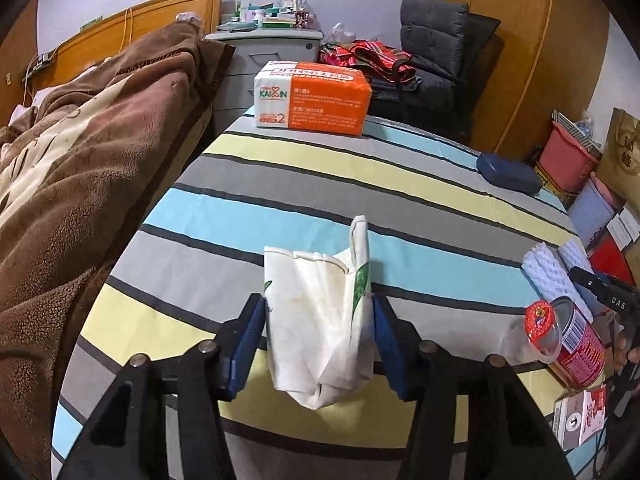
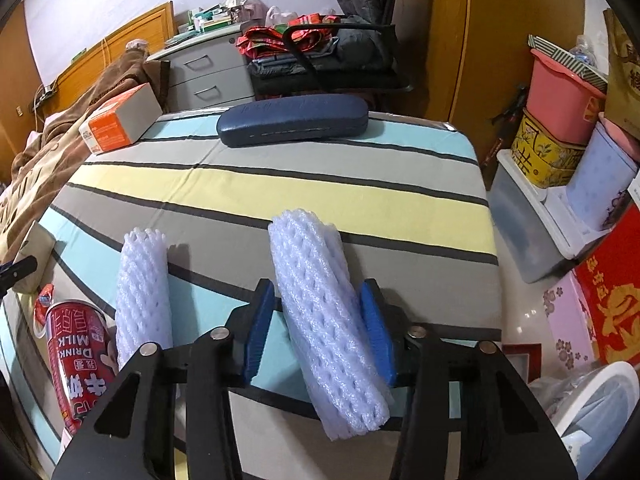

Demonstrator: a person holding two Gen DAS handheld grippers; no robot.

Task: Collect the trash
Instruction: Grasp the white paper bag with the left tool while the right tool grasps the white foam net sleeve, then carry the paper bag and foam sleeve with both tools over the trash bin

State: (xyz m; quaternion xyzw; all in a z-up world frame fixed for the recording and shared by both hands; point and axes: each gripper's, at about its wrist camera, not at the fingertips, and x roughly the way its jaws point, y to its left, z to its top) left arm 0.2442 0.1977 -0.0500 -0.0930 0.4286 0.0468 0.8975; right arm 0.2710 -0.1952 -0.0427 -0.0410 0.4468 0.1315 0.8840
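Note:
A crumpled white paper bag [image 1: 316,328] with green print lies on the striped table [image 1: 320,184]. My left gripper [image 1: 318,304] is shut on it, a blue pad pressing each side. In the right wrist view my right gripper [image 2: 317,286] is shut on a white foam fruit net [image 2: 320,320], which lies slanted between the pads. A second foam net [image 2: 142,296] lies to its left, beside a toppled red milk can [image 2: 76,360]. The left wrist view shows the same can [image 1: 580,344] at the right, with a clear red-labelled lid [image 1: 536,332] against it.
An orange tissue pack [image 1: 312,100] and a dark blue glasses case [image 2: 292,120] sit at the table's far side. A small carton [image 1: 580,416] lies near the can. A bed with a brown blanket [image 1: 80,160] borders the left; stacked boxes and a pink tub [image 2: 560,92] crowd the right.

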